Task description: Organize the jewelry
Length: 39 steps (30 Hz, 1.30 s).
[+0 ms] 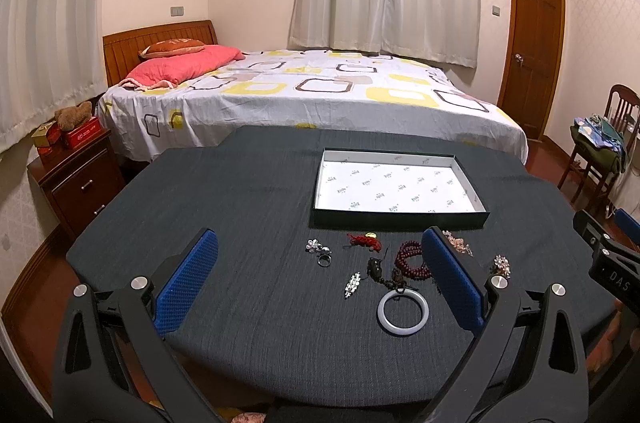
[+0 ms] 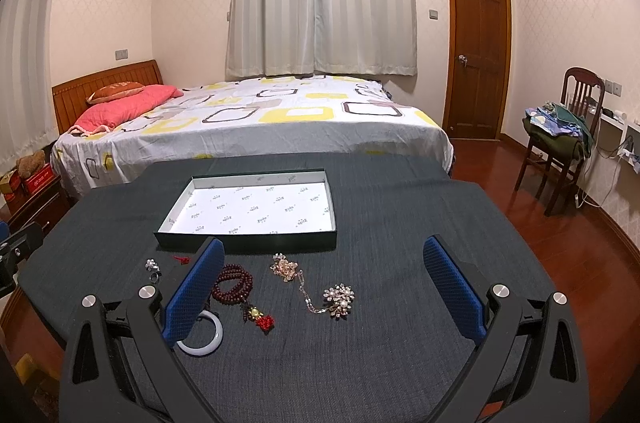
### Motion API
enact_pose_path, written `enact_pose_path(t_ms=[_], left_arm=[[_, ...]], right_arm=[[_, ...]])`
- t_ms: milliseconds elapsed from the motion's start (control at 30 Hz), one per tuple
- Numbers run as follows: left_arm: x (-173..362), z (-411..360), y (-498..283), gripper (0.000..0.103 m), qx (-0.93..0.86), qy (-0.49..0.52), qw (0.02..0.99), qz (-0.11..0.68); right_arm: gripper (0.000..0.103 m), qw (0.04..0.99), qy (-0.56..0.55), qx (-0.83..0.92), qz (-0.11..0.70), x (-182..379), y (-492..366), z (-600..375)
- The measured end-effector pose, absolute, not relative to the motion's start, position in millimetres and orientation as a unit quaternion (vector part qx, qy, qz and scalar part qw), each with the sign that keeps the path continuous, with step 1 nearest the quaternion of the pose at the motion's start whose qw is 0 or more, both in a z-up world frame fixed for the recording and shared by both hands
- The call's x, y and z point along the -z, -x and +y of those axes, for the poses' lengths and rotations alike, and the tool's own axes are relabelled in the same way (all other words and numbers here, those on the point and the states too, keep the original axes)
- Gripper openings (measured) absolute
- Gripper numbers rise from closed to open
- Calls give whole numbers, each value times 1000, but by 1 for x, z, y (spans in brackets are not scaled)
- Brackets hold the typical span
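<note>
- Here, the left gripper (image 1: 320, 263) has its fingers spread wide above the table (image 1: 240, 223), holding nothing.
- The right gripper (image 2: 323, 275) also has its fingers spread wide and holds nothing.
- The jewelry lies loose on the table, just in front of the shallow box (image 1: 400, 185): a white bangle (image 1: 403, 313), dark red prayer beads (image 2: 233, 283), a pearl brooch (image 2: 340, 299), a ring (image 1: 324, 260).
</note>
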<state>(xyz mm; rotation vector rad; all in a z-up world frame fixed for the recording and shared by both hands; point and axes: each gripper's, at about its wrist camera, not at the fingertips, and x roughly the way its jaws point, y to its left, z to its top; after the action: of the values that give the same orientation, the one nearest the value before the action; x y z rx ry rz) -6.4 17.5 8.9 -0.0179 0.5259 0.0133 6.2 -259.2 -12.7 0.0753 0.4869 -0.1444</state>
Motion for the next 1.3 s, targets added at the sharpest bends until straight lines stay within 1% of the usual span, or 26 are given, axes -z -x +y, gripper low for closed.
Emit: enact_pose_path(t_ms=[233,367,500,867,1100,1300], left_arm=[[-10,17,5,99,-8,10,966,260],[-1,22,3,99,0,25,964,264],[28,19,-9,99,4,30,958,287],[106,-46,-47,99,53,-9,933,355],[146,-73,-68,99,51,-18,913,404],[169,-88,-80,99,33,-43,909,414]], right_arm=[[97,966,-35,74,244,18,-8,-259],[97,965,-36,76,249,28,-10,-260],[97,961,-43,79,260,47,-16,-267],[97,949,-78,95,289,114,-31,-299],[97,938,-79,120,316,136,-39,-320],[97,929,-104,129,332,147,-42,-338]])
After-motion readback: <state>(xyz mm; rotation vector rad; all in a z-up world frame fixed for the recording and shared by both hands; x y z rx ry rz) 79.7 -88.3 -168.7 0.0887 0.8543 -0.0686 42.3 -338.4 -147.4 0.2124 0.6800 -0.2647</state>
